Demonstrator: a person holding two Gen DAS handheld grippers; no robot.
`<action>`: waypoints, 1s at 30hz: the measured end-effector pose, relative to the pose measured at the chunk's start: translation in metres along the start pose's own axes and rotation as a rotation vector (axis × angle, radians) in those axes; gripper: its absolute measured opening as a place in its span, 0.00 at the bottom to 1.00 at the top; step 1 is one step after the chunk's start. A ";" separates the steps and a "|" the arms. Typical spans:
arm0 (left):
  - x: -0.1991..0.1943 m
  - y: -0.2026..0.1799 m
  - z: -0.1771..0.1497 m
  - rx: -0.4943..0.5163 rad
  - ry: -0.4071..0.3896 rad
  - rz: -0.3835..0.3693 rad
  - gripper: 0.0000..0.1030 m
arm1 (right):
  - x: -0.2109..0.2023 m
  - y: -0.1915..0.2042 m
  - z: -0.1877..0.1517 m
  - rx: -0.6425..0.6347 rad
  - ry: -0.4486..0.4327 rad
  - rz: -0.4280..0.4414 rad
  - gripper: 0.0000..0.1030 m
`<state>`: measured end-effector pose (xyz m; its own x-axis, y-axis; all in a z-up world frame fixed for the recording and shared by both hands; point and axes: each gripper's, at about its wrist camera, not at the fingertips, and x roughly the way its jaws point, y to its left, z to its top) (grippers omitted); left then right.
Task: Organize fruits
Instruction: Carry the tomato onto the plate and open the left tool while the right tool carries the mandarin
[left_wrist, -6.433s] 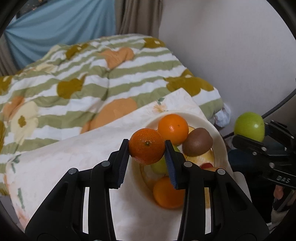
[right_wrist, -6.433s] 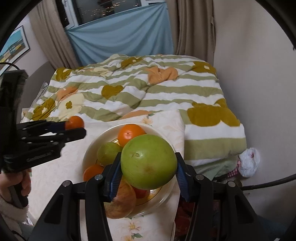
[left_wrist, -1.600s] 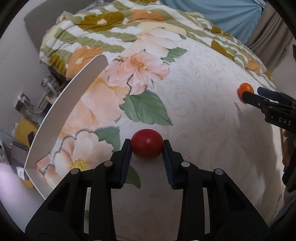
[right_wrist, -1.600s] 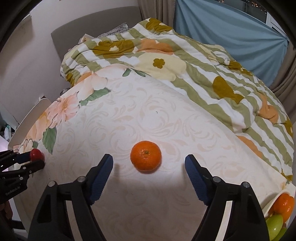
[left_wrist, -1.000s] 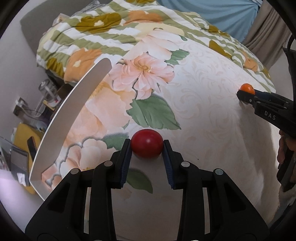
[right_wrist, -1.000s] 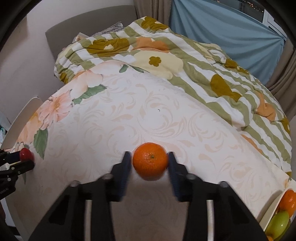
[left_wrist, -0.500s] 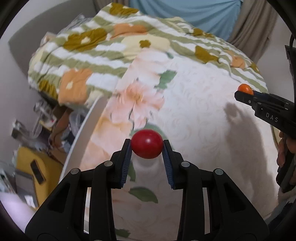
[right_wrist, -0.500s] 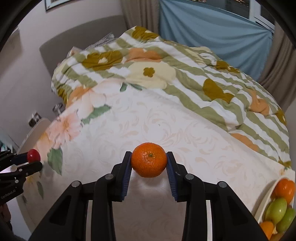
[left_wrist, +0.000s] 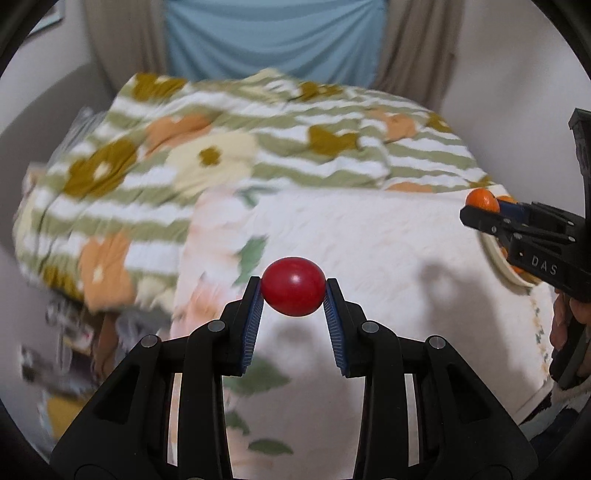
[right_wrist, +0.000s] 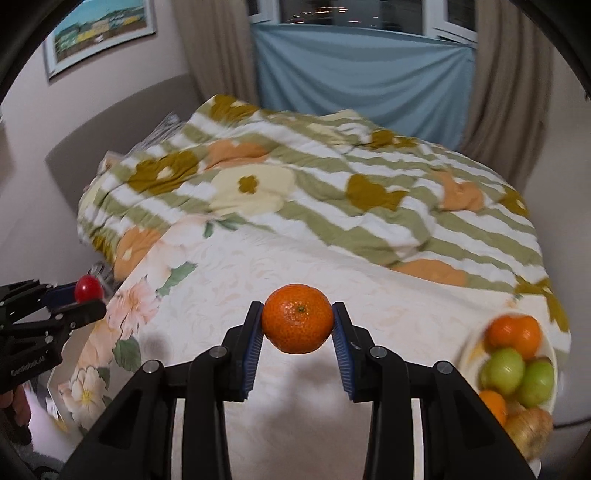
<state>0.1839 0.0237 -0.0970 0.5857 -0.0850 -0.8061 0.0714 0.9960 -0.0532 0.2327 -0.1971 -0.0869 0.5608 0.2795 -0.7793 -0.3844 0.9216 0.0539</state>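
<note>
Left wrist view: the left tongs (left_wrist: 293, 295) grip a red fruit (left_wrist: 293, 291) between their blue pads, at centre frame. A second ago the fruit sat low over the flowered counter (left_wrist: 369, 236); now it is lifted clear, and the blurred background suggests the tongs are swinging round. At 3 o'clock the right tongs (left_wrist: 480, 206) come in from the edge, clamped on an orange (left_wrist: 480, 198). Just behind them shows a sliver of the bowl (left_wrist: 498, 258) rim; its contents are hidden here. A striped quilt (left_wrist: 258, 140) lies beyond the counter, toward 12 o'clock.

Right wrist view: the right tongs hold the orange at centre. Moments ago they stood open around it on the counter; now it is gripped and raised. At 9 o'clock the left tongs carry the red fruit. At 4 o'clock the bowl sits at the counter's corner, holding two green fruits (right_wrist: 517, 371), two oranges and a tan-brown fruit.

Both loose fruits are now picked up. Likely next, they go to the bowl, which is already rather full.
</note>
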 end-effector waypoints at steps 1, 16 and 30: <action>0.000 -0.006 0.006 0.023 -0.007 -0.017 0.39 | -0.006 -0.005 -0.001 0.018 -0.008 -0.017 0.33; 0.022 -0.148 0.076 0.219 -0.055 -0.201 0.39 | -0.082 -0.122 -0.029 0.239 -0.066 -0.218 0.33; 0.082 -0.259 0.086 0.230 0.042 -0.275 0.39 | -0.091 -0.225 -0.059 0.293 -0.025 -0.245 0.33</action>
<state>0.2830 -0.2433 -0.0981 0.4864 -0.3427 -0.8037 0.4041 0.9038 -0.1408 0.2255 -0.4459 -0.0651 0.6291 0.0444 -0.7761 -0.0128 0.9988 0.0467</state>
